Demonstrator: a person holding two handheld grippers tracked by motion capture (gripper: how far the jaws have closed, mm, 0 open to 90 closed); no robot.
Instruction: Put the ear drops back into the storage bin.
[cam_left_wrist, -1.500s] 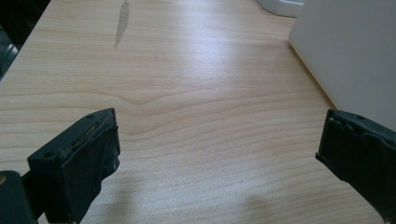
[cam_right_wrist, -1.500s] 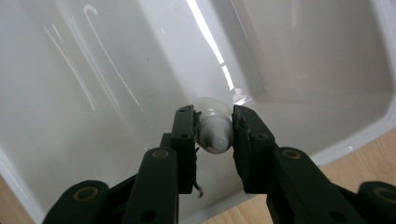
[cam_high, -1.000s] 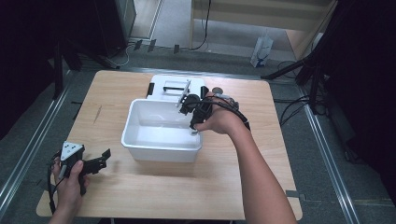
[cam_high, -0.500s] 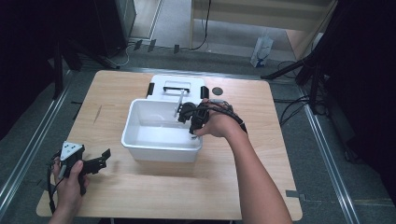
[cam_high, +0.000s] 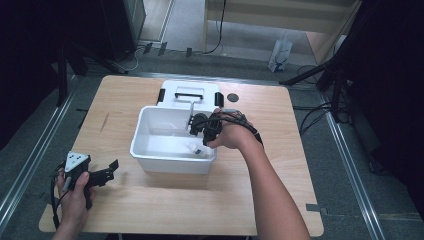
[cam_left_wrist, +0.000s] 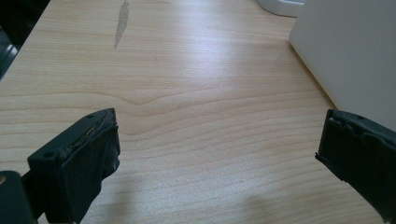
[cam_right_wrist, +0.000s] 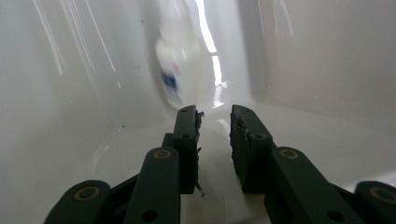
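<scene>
A: Where is the small white bottle (cam_right_wrist: 176, 70) sitting right now?

B: It is lying in the white plastic tub (cam_high: 150, 131), up against the wall, in the upper middle of the right gripper view. In the high view it is showing just below and left of the right tool (cam_high: 200, 131), near the tub's lower right.

A: And the tools?

B: The right tool (cam_right_wrist: 214, 116) is pointing down into the tub with its jaws narrowed to a slim gap, nothing between them, the bottle just beyond the tips. The left tool (cam_high: 107, 172) is idling at the lower left on the desk (cam_high: 280, 170), jaws spread wide and empty.

A: How is the bottle likely handling?

B: Probably light, rigid plastic, glossy, so slippery on that smooth tub floor. I would be gripping across the body near the blue label, not the tapered neck, since it may be skidding or rolling away.
</scene>
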